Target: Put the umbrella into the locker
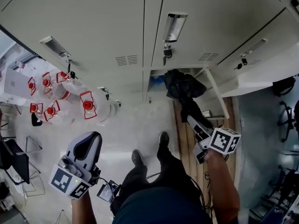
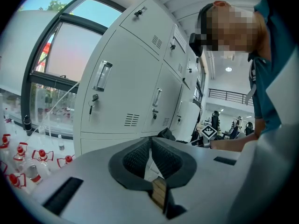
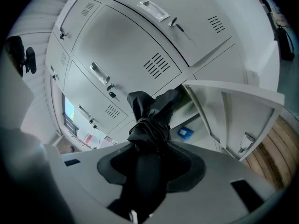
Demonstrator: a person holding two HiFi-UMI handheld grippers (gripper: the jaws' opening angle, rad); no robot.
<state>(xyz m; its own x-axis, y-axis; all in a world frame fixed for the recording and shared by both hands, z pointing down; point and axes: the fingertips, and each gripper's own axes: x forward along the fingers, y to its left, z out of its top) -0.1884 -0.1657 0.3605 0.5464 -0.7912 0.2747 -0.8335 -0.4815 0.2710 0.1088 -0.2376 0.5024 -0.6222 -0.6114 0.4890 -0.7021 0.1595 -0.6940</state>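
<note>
Black umbrella (image 1: 183,87) clamped in right gripper (image 1: 193,122), canopy end held at open locker (image 1: 156,70) mouth. Left gripper (image 1: 89,141) jaws seen pressed together, nothing held.

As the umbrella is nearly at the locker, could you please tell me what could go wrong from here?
1. The umbrella's loose black canopy, bunched ahead of the right gripper, could snag on the open locker's frame.
2. The open locker door stands close beside the umbrella and might get knocked.
3. A blue object lies inside and may be shoved.
</note>
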